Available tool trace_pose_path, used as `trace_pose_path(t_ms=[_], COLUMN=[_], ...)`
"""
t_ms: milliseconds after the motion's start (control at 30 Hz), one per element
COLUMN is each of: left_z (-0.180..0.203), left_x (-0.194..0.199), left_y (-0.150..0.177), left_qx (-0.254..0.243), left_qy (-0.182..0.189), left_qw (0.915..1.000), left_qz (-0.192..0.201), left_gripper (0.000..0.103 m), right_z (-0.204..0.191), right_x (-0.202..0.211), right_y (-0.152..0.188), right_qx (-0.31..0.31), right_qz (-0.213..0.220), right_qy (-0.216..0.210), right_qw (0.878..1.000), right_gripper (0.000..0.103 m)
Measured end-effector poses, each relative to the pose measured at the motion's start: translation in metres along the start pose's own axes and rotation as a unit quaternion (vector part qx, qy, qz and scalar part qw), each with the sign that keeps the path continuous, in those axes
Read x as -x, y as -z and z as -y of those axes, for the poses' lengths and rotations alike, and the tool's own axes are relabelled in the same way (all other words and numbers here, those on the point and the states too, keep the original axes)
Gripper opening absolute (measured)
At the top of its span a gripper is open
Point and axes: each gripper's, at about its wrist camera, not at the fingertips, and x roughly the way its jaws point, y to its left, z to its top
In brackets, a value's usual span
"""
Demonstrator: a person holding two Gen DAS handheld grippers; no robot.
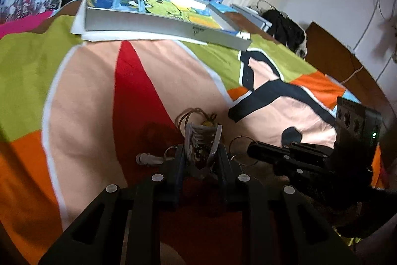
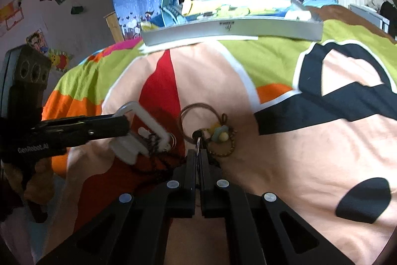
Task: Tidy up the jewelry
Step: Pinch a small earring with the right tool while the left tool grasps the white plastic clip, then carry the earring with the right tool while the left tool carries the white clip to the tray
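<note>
Right gripper (image 2: 197, 155) pinching metal ring (image 2: 198, 143); I'm clamping white jewelry card (image 1: 202, 143) in left gripper (image 1: 201, 158). Hair tie (image 2: 198, 123) lying just ahead, tray (image 2: 233, 30) far ahead; sorting barely starting.

both wrist views low, close over bedspread (image 1: 99, 81), facing white tray (image 2: 233, 30); shared.

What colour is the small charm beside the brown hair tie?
Pale yellow and light blue charm, clearest in the right wrist view.
</note>
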Motion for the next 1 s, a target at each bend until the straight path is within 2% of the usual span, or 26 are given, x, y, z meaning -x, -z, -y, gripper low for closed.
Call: trace_pose_path(t_ms=[133,267,533,767,1000], left_z=[0.007,0.017,0.029,0.040,0.038], left_x=[0.023,0.042,0.054,0.054,0.037], left_y=[-0.003,-0.001,-0.013,-0.069,-0.153], left_qx=[0.009,-0.004,-0.001,0.009,0.029], left_qy=[-0.001,-0.036,-0.069,-0.102,-0.115], left_qw=[0.9998,0.9991,0.9973,0.9931,0.9886], left_qz=[0.018,0.020,0.026,0.056,0.092], left_gripper=[0.020,0.020,0.020,0.020,0.020], right_z=[0.003,-0.001,0.003,0.016,0.042], right_x=[0.022,0.042,0.065,0.079,0.071], right_y=[-0.005,-0.010,-0.025,-0.080,-0.169], right_qx=[-0.006,0.008,0.010,0.026,0.021], right_qz=[0.018,0.035,0.052,0.071,0.094], right_qy=[-0.005,-0.003,-0.016,-0.014,-0.002], right_qw=[1.000,0.999,0.998,0.997,0.995], right_gripper=[0.003,0.003,0.003,0.003,0.003])
